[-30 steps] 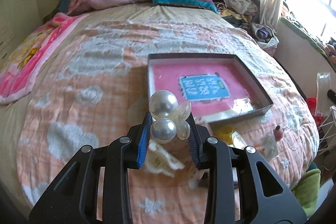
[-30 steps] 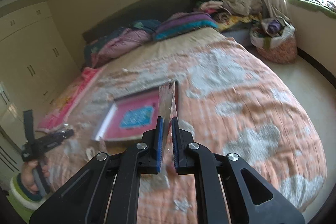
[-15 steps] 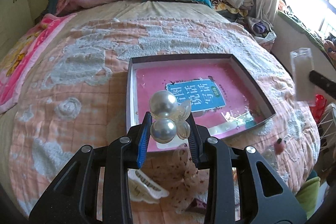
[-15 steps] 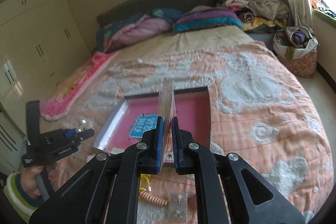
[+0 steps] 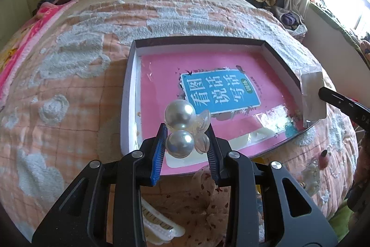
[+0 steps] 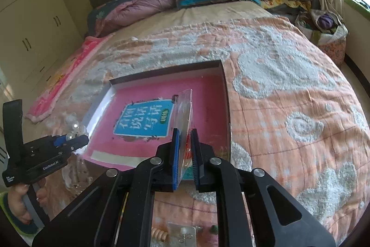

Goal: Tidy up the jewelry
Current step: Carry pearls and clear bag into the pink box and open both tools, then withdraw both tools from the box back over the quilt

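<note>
Not much is sorted yet, by my reckoning. The tray [image 5: 129, 94] on the bed [image 5: 69, 85] holds only a pink book [image 5: 219, 94] with a blue label; I can see no jewelry lying in it. Both hands are bringing pieces over it.

The left tongs [image 5: 186, 142] are clamped on a pearl clip [image 5: 182, 129]: two big glossy pearls, one above the other, with clear petal-shaped bits at their side, poised above the tray's near edge. The right tongs [image 6: 185, 149] are closed on a clear packet [image 6: 185, 112], thin, flat and upright, with something red and orange inside that I can't make out, above the tray's near right corner.

More is left on the bed in front of the tray: a pale claw clip [image 5: 159, 228], a spotted gauzy bow [image 5: 208, 196], a coiled hair tie [image 6: 159, 235] and a small earring card [image 6: 185, 235]. Those still need moving.
</note>
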A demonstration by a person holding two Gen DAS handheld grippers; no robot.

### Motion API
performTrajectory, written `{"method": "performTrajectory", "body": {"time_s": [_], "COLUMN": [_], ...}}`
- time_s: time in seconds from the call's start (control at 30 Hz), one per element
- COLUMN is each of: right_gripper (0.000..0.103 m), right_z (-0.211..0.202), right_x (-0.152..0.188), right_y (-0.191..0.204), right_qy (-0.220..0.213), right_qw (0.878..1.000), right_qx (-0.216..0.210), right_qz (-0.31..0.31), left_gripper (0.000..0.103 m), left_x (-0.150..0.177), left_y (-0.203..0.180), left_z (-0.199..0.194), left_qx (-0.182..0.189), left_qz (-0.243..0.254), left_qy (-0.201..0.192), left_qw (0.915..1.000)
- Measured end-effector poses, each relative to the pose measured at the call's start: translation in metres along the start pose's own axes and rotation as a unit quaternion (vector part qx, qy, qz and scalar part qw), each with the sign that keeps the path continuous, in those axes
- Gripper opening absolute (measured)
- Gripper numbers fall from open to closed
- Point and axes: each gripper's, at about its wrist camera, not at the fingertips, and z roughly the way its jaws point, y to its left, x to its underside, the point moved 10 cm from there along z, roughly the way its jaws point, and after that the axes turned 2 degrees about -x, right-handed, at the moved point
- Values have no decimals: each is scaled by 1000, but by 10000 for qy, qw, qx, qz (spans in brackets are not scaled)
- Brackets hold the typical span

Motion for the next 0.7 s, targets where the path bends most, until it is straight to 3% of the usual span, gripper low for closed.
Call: {"method": "performTrajectory", "body": {"time_s": [0.1,0.17,0.3,0.47,0.7], "right_gripper": [20,34,46,65,79], "right_z": [-1,-7,-25,-54,-109], "right_x": [0,-2,-1,2,1], "right_y": [-4,-4,-4,-3,-2], "right_qy": [-3,-87,-244,-451,-841], "right_qw": [10000,9999,9997,9990,9964], "right_qx": [46,51,63,56,-41], "right_qz": [18,10,-13,-12,31], "left_gripper": [25,25,27,49,80], "left_x": [1,1,2,-6,-20], "left_y": [0,0,0,0,-3], "left_z": [2,3,2,-13,-64], "left_qx": [-1,-34,-48,-21,-9], "left_qz": [20,38,55,-24,-131], "left_qy": [12,4,41,-162,-582], "left_qw": [10000,10000,10000,9999,9982]}}
